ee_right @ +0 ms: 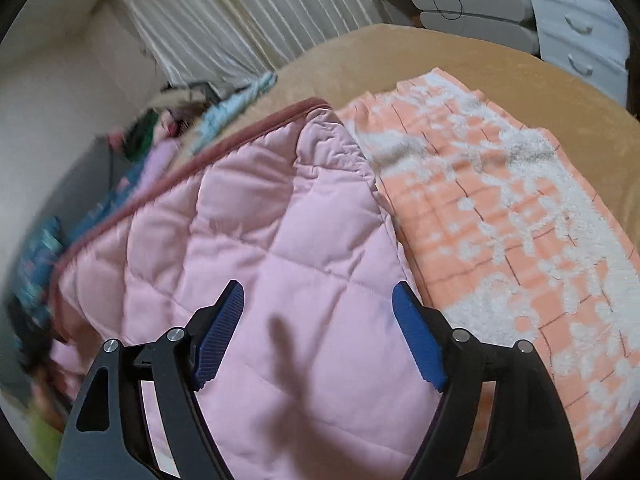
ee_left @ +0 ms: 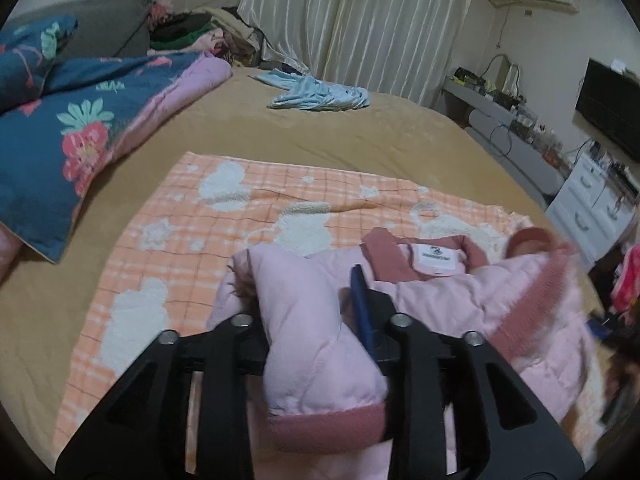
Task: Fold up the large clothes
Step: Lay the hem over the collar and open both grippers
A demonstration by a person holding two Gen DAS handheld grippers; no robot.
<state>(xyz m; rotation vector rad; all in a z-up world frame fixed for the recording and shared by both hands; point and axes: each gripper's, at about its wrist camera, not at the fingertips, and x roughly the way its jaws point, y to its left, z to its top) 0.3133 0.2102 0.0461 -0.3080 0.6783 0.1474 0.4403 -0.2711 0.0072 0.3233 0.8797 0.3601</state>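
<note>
A bed (ee_left: 360, 132) with a tan cover fills both views and serves as the landmark for everything else. Across its near part lies an orange-and-white checked blanket (ee_left: 248, 208) with pale fleecy shapes, spread flat on the tan cover. At the bed's far left side a dark blue floral quilt (ee_left: 60, 128) with a lilac lining is bunched up. Behind the bed hang cream curtains (ee_left: 360, 16), and beyond its right edge stands a white chest of drawers (ee_left: 592, 208).

The pink quilted jacket (ee_right: 260, 240) lies on the checked blanket at the near end of the bed, its dusty-rose fleecy trim running along one edge and its collar with a white label turned up toward the middle of the bed. A small light blue garment (ee_left: 316, 92) lies crumpled on the far part of the bed, well apart from the jacket.

The left tool (ee_left: 316, 320) has a pink sleeve (ee_left: 312, 320) with a rose cuff lying between its fingers; one blue pad shows just beside the fabric, the other is hidden, and whether the pads press on the sleeve I cannot tell. The right tool (ee_right: 320, 332) stands wide, its blue pads apart on either side of the jacket's quilted panel, gripping nothing; its shadow falls on the pink fabric.
</note>
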